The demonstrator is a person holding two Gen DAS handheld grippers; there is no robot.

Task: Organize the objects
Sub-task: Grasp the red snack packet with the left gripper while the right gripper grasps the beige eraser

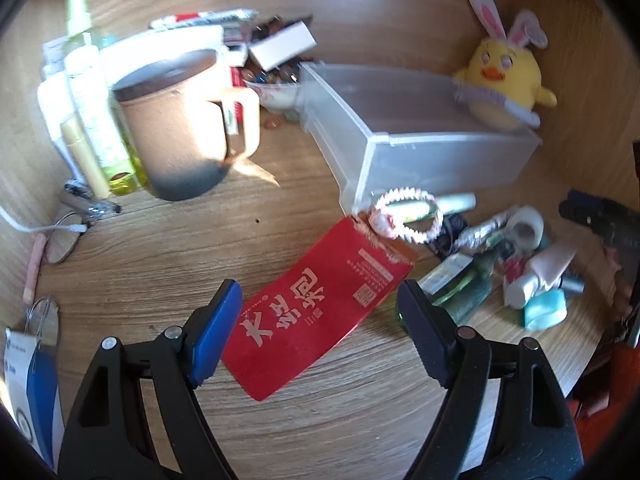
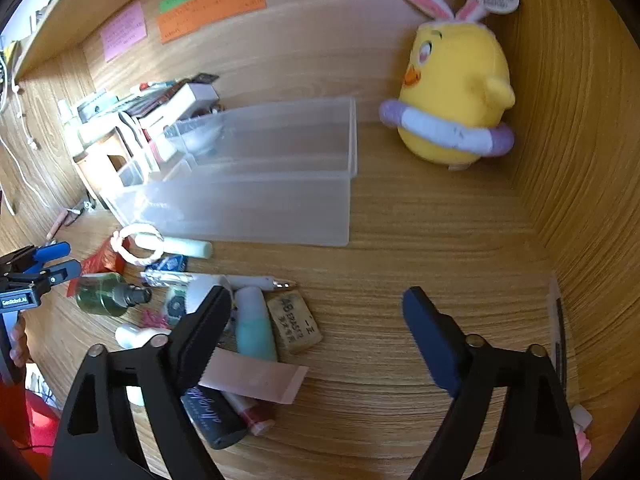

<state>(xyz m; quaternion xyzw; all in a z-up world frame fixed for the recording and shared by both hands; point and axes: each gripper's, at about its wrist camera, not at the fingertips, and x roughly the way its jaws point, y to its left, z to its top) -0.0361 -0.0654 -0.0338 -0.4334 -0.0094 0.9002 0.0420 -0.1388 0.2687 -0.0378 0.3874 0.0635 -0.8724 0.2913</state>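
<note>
The left tool (image 1: 320, 308) hovers with its jaws apart over the near end of a red packet (image 1: 320, 304) lying flat on the wooden tabletop (image 1: 168, 240); the pads touch nothing. The right tool (image 2: 316, 320) also stands open and empty, above bare wood just right of a pile of small things: a pink tube (image 2: 256, 380), a teal-and-white tube (image 2: 254, 328), a worn eraser (image 2: 296, 322) and a green spray bottle (image 2: 106, 294). All of these lie on the near side of the clear plastic bin (image 2: 256, 204). A white beaded bracelet (image 1: 404, 216) and a pale green stick (image 2: 180, 246) lie just in front of the bin's near wall, the packet's far end beside them. The bin looks empty. To its left stands a brown mug (image 1: 180, 128), with bottles beyond that. Behind the bin's right end sits a yellow plush chick (image 2: 456, 96) with bunny ears, close to the side wall. Sticky notes (image 2: 208, 4) hang on the back panel.
</note>
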